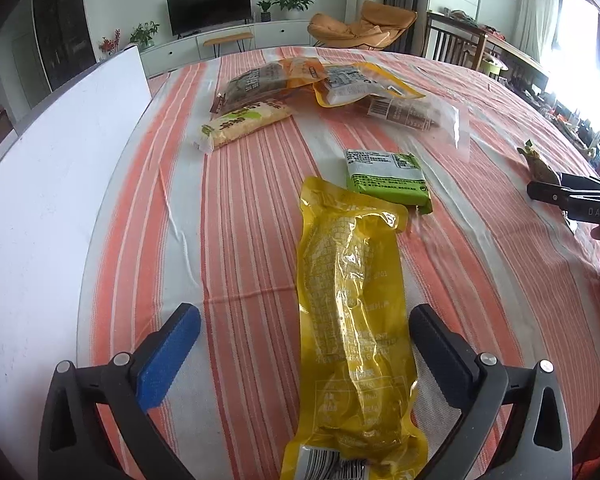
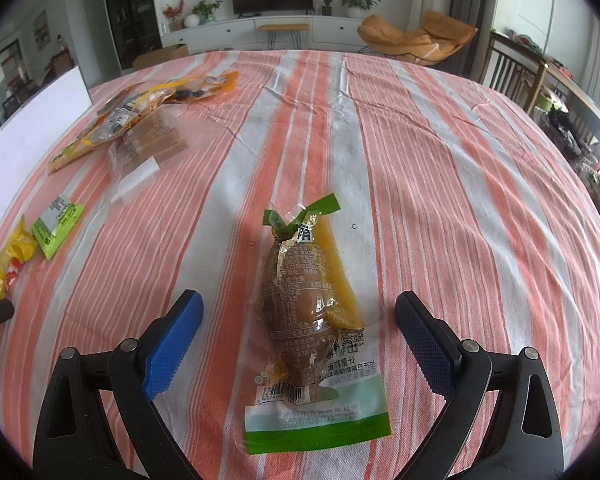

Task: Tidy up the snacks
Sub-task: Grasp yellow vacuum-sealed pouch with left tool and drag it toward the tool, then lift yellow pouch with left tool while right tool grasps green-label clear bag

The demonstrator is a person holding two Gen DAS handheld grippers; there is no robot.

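The left gripper (image 1: 304, 334) is held low over a striped tablecloth (image 1: 240, 208), its two fingers spread wide on either side of a long yellow vacuum pack (image 1: 350, 320). The pack lies flat between the fingers, lengthwise away from the camera, and neither pad touches it.

The right gripper (image 2: 298, 322) is held the same way, fingers spread wide around a brown pouch with green ends (image 2: 308, 320). That pouch lies flat on the cloth, its barcode end nearest the camera, apart from both pads.

Just beyond the yellow pack, touching or nearly touching its far end, lies a small green packet (image 1: 388, 176). Farther back on the cloth, a white and green rice-cracker pack (image 1: 246, 122) lies at the near edge of a loose pile of snack bags (image 1: 300, 80), yellow, orange and clear, overlapping one another.

A white board (image 1: 52, 184) runs along the left side of the table. Behind the table are a television (image 1: 209, 7), potted plants (image 1: 292, 0) and an orange lounge chair (image 1: 364, 26).
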